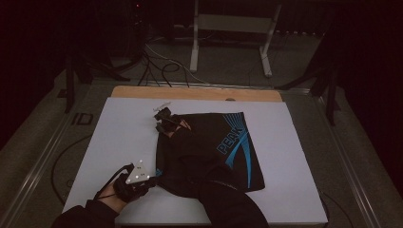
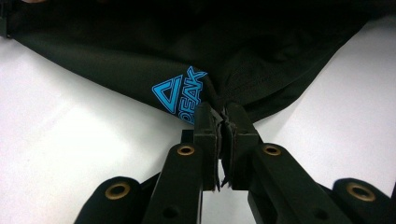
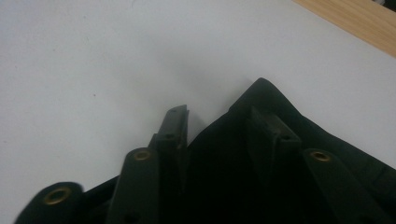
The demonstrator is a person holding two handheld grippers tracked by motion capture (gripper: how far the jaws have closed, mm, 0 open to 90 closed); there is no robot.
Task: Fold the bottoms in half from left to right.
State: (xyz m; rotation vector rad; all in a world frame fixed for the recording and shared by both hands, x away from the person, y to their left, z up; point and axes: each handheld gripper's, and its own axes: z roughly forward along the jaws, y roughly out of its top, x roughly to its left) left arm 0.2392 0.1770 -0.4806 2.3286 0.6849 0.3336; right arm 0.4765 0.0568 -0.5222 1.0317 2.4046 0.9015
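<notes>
Black shorts (image 1: 223, 147) with a blue PEAK print lie on the white board (image 1: 119, 137). At the near left corner of the shorts my left gripper (image 1: 153, 180) is shut on the hem. In the left gripper view the jaws (image 2: 223, 121) pinch the black cloth (image 2: 140, 46) just beside the blue logo (image 2: 180, 93). My right gripper (image 1: 162, 119) is at the far left corner of the shorts, its dark sleeve reaching over the garment. Its jaws (image 3: 220, 113) stand apart with the corner of the cloth (image 3: 224, 158) between them, one jaw on the white board and the other over the cloth.
A wooden table edge (image 1: 190, 92) shows beyond the white board and appears as a wood strip (image 3: 355, 18) in the right gripper view. A white stand (image 1: 228, 23) and cables (image 1: 157, 66) sit on the floor behind. The white board extends left and right of the shorts.
</notes>
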